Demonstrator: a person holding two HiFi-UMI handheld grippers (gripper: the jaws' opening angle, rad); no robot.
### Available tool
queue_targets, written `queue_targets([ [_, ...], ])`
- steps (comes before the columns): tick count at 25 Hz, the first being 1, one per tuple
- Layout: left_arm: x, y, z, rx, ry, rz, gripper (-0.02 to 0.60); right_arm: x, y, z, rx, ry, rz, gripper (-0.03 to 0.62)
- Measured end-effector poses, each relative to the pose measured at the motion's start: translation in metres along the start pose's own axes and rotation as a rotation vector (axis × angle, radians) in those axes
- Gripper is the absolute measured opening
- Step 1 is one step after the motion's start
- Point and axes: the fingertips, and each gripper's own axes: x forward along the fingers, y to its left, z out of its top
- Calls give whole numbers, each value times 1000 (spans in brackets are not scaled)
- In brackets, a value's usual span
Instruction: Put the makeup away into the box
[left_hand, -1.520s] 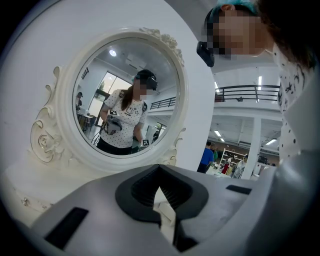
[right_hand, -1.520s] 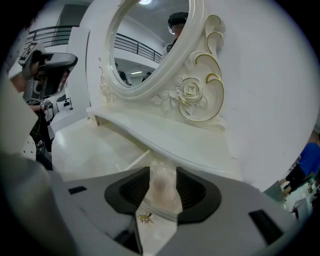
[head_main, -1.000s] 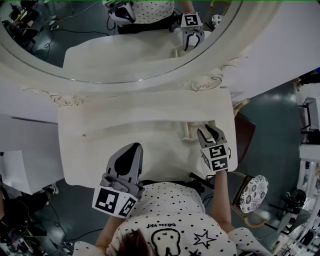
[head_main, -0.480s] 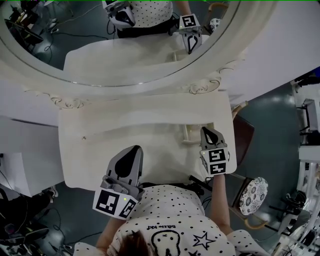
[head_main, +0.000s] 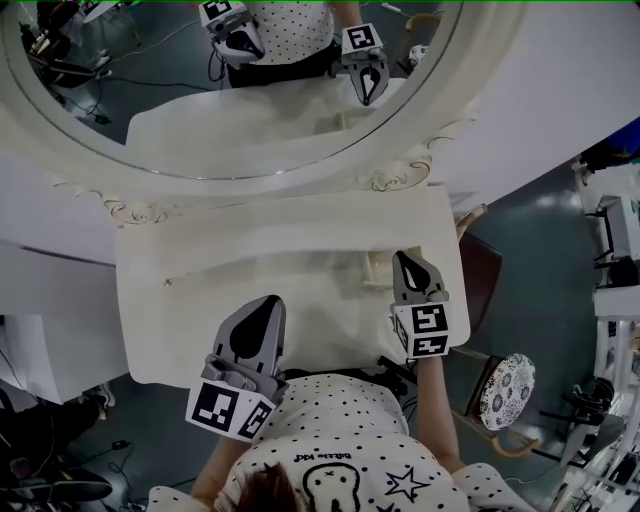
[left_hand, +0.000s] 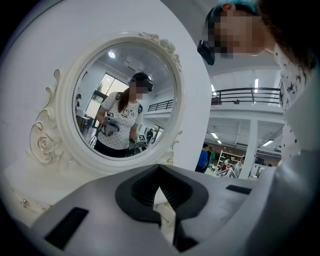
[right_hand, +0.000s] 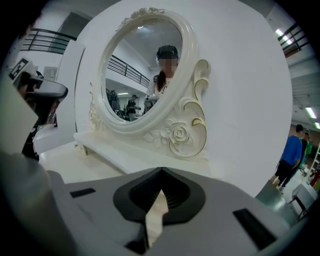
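Note:
A white vanity table (head_main: 200, 300) stands in front of me, and no makeup item shows clearly on it. A small cream box-like thing (head_main: 373, 268) sits on its right part. My right gripper (head_main: 408, 262) hangs just right of that thing, above the table, shut with nothing visible between its jaws; the right gripper view (right_hand: 161, 192) shows only a thin slit. My left gripper (head_main: 262, 305) is over the front edge at the left, also shut and empty. The left gripper view (left_hand: 160, 192) shows a sliver of the cream thing (left_hand: 167, 215) through the slit.
A big oval mirror (head_main: 230, 160) in an ornate white frame stands at the back of the table and reflects both grippers. A raised shelf (head_main: 300, 225) runs under it. A stool with a patterned seat (head_main: 508, 388) stands on the floor at the right.
The right gripper's jaws went from open to shut, and it rose off the table beside the cream thing. The left gripper stayed where it was.

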Motion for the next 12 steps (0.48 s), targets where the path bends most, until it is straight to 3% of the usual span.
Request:
queue_targets([
  [12,-20,-7,7,23,-28,-69,-5,-65,51,69,53,-202,7,6],
])
